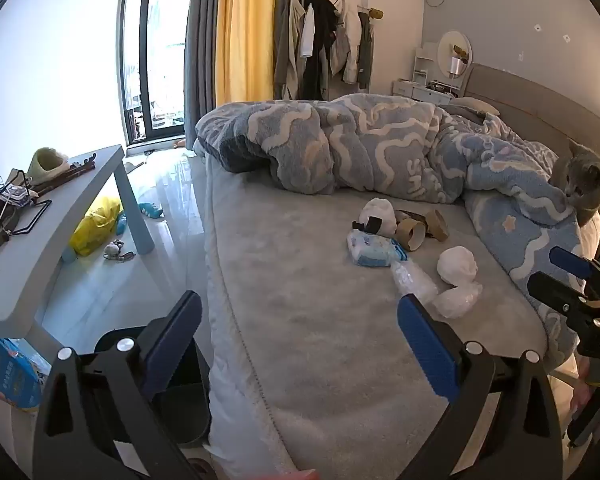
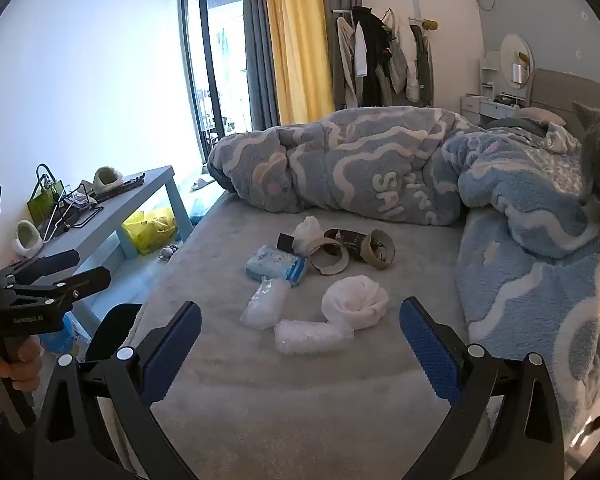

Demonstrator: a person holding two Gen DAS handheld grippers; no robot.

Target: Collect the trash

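Trash lies in a cluster on the grey bed (image 2: 260,400): a blue tissue pack (image 2: 275,267) (image 1: 374,251), cardboard tape rolls (image 2: 329,258) (image 1: 411,233), a white crumpled wad (image 2: 355,301) (image 1: 457,267), clear plastic bags (image 2: 265,304) (image 2: 312,336) (image 1: 414,280), and a white bag with a black piece (image 1: 374,216). My left gripper (image 1: 300,336) is open and empty over the bed's near-left edge, above a black bin (image 1: 180,392). My right gripper (image 2: 300,340) is open and empty just short of the plastic bags.
A grey cat (image 1: 584,188) sits at the right by the rumpled blue-and-white duvet (image 2: 380,176). A grey side table (image 2: 140,196) with clutter stands left. A yellow bag (image 2: 150,230) lies under it. A clothes rack (image 2: 384,60) stands at the back.
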